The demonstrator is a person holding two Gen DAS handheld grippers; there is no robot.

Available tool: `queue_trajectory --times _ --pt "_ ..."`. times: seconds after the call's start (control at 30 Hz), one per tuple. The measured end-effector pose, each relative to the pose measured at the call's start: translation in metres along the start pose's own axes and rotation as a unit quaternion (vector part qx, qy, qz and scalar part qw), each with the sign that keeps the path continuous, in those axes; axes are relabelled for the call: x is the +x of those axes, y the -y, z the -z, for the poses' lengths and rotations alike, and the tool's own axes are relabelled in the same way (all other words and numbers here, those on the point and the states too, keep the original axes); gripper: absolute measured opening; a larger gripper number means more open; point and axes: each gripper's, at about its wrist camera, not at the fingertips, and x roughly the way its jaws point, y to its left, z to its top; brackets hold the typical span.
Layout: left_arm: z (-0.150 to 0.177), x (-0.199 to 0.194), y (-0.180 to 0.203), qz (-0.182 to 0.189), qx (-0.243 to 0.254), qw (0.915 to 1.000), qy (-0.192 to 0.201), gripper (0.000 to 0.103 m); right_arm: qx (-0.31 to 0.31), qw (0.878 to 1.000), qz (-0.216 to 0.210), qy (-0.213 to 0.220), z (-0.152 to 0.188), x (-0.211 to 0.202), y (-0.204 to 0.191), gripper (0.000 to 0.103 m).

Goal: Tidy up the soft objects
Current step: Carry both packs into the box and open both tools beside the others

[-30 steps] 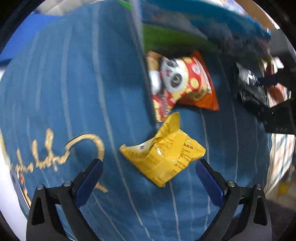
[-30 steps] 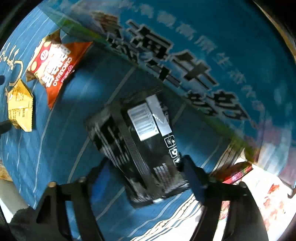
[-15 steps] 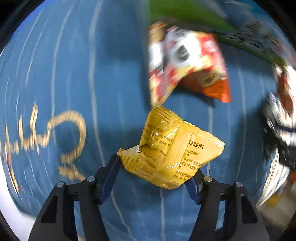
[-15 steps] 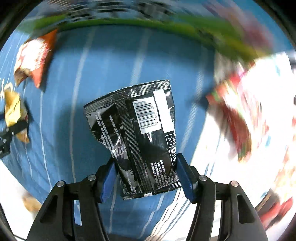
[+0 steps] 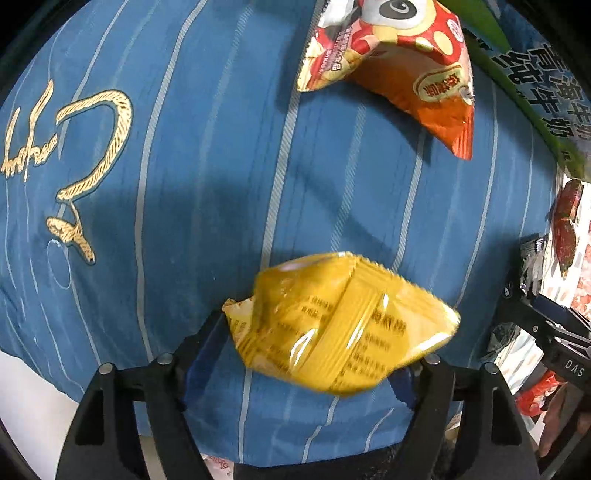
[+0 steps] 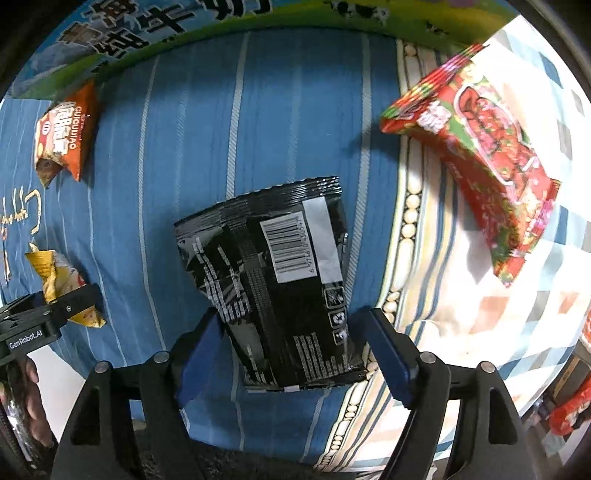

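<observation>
A yellow snack packet (image 5: 340, 325), blurred, sits between the fingers of my left gripper (image 5: 317, 339) over the blue striped pillow (image 5: 184, 192). The jaws are opening and the left pad stands clear of the packet. In the right wrist view a black snack packet (image 6: 280, 280), barcode up, lies on the pillow (image 6: 280, 110) between the fingers of my right gripper (image 6: 291, 317). Its jaws are opening too, with thin gaps at both pads. The left gripper (image 6: 55, 314) and the yellow packet (image 6: 59, 273) also show at the left edge of that view.
An orange-red panda snack bag (image 5: 399, 55) lies on the pillow further out. A blue-green milk carton box (image 6: 166, 33) runs along the pillow's far side. A red bag (image 6: 480, 147) rests on the chequered sheet (image 6: 498, 314) to the right. A hand (image 6: 26, 406) shows at lower left.
A second ago both grippers stood around their packets, then closed on them. Now both jaws have widened again. Both views have rolled, and the yellow packet has slumped lower between the left fingers.
</observation>
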Motion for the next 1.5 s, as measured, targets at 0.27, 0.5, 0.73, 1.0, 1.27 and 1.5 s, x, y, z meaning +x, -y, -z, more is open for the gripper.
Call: queue_trajectory --times 0.27,0.5,0.73,1.0,1.27,1.5 --pt "0.012 -0.002 0.016 -0.025 0.026 0.9986 0.038 0.061 -0.03 0.997 0.072 0.017 0.0 0.007 -0.016 0.066" --pt "0.042 -0.013 0.03 -0.036 0.029 0.9965 0.069 0.054 -0.021 0.996 0.072 0.041 0.028 0.004 -0.051 0.054" --pt "0.071 -0.045 0.058 -0.047 0.051 0.9913 0.112 0.054 -0.018 0.996 0.04 0.073 0.039 -0.038 -0.041 0.051" --pt "0.102 -0.105 0.097 -0.042 0.082 0.9797 0.178 0.054 -0.019 0.989 0.023 0.143 0.066 -0.1 -0.028 0.051" --pt "0.09 -0.187 0.103 -0.012 0.106 0.9656 0.237 0.054 -0.009 0.978 -0.005 0.206 0.084 -0.182 -0.02 0.051" --pt "0.059 -0.232 0.119 0.028 0.118 0.9578 0.261 0.054 0.005 0.97 -0.041 0.241 0.083 -0.232 -0.013 0.051"
